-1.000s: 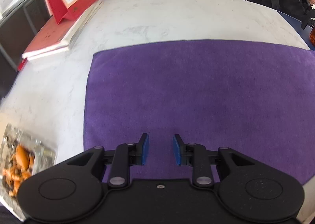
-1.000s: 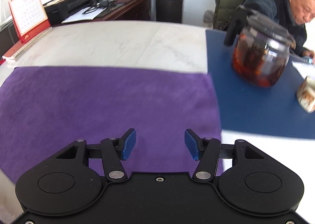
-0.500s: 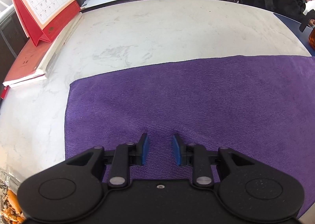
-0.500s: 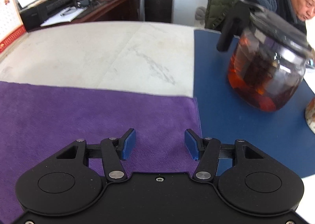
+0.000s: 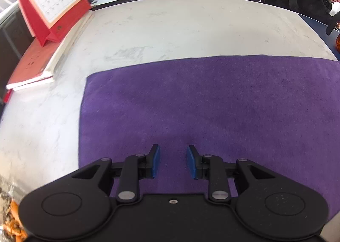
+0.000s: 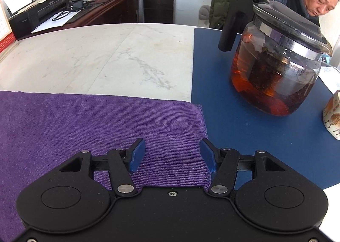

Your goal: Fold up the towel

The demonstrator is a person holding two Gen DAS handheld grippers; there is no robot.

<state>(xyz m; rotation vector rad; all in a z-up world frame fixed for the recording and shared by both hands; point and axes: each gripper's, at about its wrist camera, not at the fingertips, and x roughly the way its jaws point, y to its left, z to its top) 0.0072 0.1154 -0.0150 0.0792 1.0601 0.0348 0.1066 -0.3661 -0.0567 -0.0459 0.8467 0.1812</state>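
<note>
A purple towel (image 5: 201, 103) lies flat on the white marble table. In the left wrist view my left gripper (image 5: 173, 160) hovers open over the towel's near left part, with nothing between its blue pads. In the right wrist view the same towel (image 6: 95, 123) shows its right end, whose far corner laps onto a blue mat. My right gripper (image 6: 173, 157) stands open above that right end, near the towel's right edge, and holds nothing.
A red desk calendar (image 5: 48, 1) stands on red books (image 5: 36, 61) at the far left. A glass teapot (image 6: 278, 63) of dark tea and a cup (image 6: 332, 118) sit on the blue mat (image 6: 244, 135). A person (image 6: 301, 1) sits at the far right. Orange peel (image 5: 12, 220) lies at near left.
Both grippers have shifted forward over the towel. The right one now sits lower and closer to the towel's right end. Both stay open, and the towel has not moved.
</note>
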